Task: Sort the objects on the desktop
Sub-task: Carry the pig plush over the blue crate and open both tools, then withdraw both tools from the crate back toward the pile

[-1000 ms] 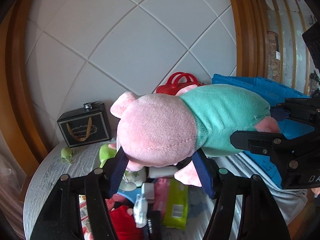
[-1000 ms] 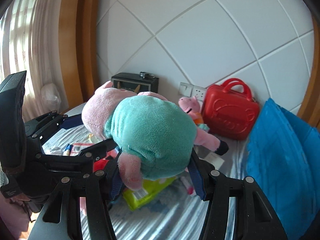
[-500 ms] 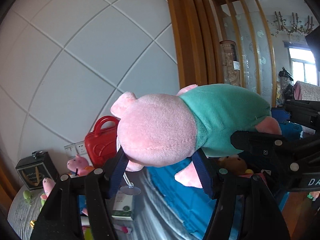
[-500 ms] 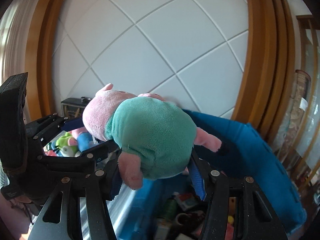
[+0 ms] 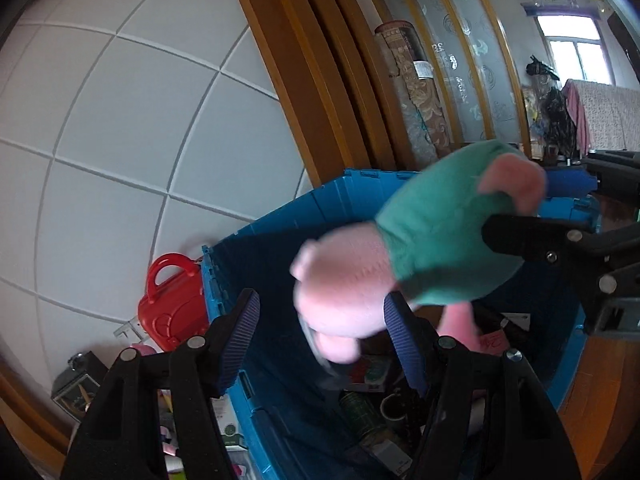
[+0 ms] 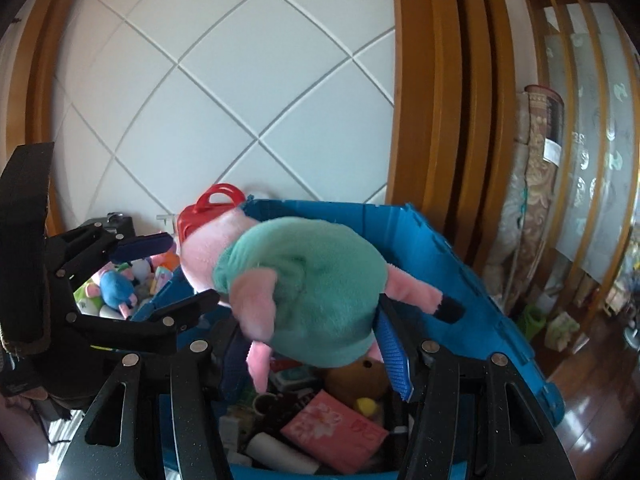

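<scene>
A pink plush pig in a teal shirt (image 5: 424, 256) hangs over the open blue crate (image 5: 280, 236). My left gripper (image 5: 320, 324) is open; the pig's head sits between its spread blue pads, blurred, and clear of the left pad. My right gripper (image 6: 312, 344) is also open, with the pig's body (image 6: 312, 288) between its pads and touching the right pad. The crate (image 6: 448, 256) holds a brown plush, a pink packet (image 6: 336, 428), cans and boxes.
A red toy case (image 5: 172, 308) and a small black box (image 5: 76, 380) stand by the tiled wall left of the crate. Several plush toys (image 6: 116, 288) lie on the table at left. A wooden frame, rolled carpet (image 6: 536, 184) and floor are at right.
Both grippers swung right with the pig from over the cluttered table to above the crate. Both jaws have opened and the pig is tipping head-down, blurred with motion.
</scene>
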A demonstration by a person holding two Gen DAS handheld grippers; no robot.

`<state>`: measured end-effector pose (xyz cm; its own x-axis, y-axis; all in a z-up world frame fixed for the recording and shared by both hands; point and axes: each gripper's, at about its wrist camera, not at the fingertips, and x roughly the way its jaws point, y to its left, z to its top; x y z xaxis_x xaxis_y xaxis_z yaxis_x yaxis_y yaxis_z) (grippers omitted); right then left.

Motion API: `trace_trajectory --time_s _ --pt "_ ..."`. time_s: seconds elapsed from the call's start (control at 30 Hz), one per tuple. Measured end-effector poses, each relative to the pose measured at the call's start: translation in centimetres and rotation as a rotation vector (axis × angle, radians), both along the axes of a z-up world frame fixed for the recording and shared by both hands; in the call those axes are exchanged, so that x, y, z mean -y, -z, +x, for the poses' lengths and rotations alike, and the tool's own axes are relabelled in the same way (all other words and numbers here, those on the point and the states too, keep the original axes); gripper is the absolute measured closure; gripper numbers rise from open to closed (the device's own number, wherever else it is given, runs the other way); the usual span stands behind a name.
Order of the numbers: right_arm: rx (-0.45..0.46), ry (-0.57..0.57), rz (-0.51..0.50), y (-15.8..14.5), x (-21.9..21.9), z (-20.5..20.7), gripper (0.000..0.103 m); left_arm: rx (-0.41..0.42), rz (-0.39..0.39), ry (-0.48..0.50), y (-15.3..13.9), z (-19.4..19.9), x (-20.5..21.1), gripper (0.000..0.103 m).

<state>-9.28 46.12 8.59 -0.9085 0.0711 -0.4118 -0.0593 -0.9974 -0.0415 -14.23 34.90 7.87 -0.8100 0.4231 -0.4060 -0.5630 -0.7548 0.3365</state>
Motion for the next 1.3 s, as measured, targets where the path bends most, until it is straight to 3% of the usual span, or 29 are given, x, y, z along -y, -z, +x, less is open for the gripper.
trace_trajectory --time_s 0.07,0.13,0.27,0.3,0.5,0.77,0.93,1.17,1.3 --pt "0.004 0.039 0.004 0.2 -0.6 -0.2 0.048 0.006 0.005 -0.011 0.1 -0.1 0.3 0.038" --pt "0.0 0.052 -0.008 0.1 -0.9 -0.2 0.043 0.029 0.025 -0.028 0.2 -0.4 0.8 0.029" --pt "-0.002 0.078 0.032 0.4 -0.3 -0.4 0.003 0.058 0.084 -0.061 0.3 -0.9 2.8 0.023" --pt "-0.007 0.085 0.044 0.4 0.1 -0.3 0.0 0.056 0.096 -0.074 0.2 -1.0 3.1 0.023" --pt "-0.025 0.113 0.067 0.3 1.7 -0.6 0.0 0.014 0.206 -0.147 -0.4 -0.6 7.3 0.006" --pt "-0.116 -0.025 0.029 -1.3 8.1 -0.5 0.0 -0.03 0.277 -0.291 -0.6 -0.1 15.1 0.005" --pt "-0.149 -0.132 0.025 -1.6 14.0 -1.0 0.0 -0.042 0.271 -0.412 0.5 0.3 21.4 0.005" --pt "-0.116 -0.313 0.019 -0.4 23.5 -3.3 0.0 -0.019 0.272 -0.579 3.2 1.2 31.7 0.005" --pt "-0.041 -0.393 0.015 1.8 28.8 -5.0 0.0 0.028 0.274 -0.675 5.2 1.4 37.5 0.005"
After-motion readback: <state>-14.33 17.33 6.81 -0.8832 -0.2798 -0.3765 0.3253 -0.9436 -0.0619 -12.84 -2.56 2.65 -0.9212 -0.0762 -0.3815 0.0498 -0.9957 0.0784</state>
